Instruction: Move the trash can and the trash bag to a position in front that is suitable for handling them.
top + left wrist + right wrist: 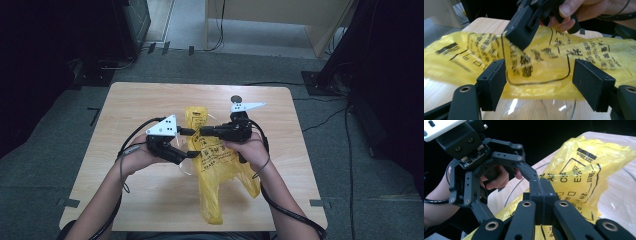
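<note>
I am noting two matte black grippers: the left gripper (186, 143) and right gripper (201, 131) are each carrying a pale three-cornered plate with dark dots, brass-ringed pivot holes in the linkages, flat rectangular pads and trailing black cables. Forearms are showing bare.

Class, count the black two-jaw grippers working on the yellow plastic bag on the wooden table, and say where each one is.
2. The left gripper is at the yellow plastic bag's left edge, jaws open; the right gripper reaches in from the right, shut on the bag's upper part.

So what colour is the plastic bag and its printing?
Yellow plastic bag with black printed text and outlined boxes, clearest in the left gripper view.
</note>
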`<control>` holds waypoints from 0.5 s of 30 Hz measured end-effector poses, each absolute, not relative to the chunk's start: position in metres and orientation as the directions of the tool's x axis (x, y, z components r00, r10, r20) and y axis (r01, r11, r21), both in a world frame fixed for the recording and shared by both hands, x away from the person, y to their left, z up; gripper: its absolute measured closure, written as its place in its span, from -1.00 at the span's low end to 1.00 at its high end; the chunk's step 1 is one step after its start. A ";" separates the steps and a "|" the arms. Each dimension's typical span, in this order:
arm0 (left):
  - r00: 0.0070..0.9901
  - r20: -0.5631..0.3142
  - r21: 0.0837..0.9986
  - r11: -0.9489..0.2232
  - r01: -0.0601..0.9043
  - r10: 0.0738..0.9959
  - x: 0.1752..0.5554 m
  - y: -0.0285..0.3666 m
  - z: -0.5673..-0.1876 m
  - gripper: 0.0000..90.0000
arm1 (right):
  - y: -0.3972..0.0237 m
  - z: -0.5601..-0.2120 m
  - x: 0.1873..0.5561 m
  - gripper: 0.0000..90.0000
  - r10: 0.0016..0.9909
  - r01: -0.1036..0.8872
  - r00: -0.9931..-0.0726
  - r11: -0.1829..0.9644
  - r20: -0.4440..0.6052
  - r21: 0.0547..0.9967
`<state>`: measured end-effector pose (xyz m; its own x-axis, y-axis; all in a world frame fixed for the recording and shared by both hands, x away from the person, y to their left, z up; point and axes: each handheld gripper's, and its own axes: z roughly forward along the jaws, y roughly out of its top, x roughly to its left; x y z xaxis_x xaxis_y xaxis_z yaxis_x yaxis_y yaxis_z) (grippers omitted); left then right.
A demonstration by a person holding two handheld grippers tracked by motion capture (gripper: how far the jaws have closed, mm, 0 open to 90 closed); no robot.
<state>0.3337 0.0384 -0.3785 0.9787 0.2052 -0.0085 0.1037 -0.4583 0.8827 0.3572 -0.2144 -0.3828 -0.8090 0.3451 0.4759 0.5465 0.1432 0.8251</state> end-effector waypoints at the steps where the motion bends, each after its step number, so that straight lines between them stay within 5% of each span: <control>1: 0.979 -0.012 0.884 -0.456 0.106 0.203 0.334 0.037 -0.379 -0.37 | -0.213 -0.383 0.357 1.00 0.342 0.548 -0.809 0.146 0.478 0.824; 15: 0.957 -0.029 0.878 -0.451 0.162 0.288 0.337 0.040 -0.376 0.77 | -0.204 -0.379 0.352 0.90 0.312 0.532 -0.826 0.157 0.470 0.832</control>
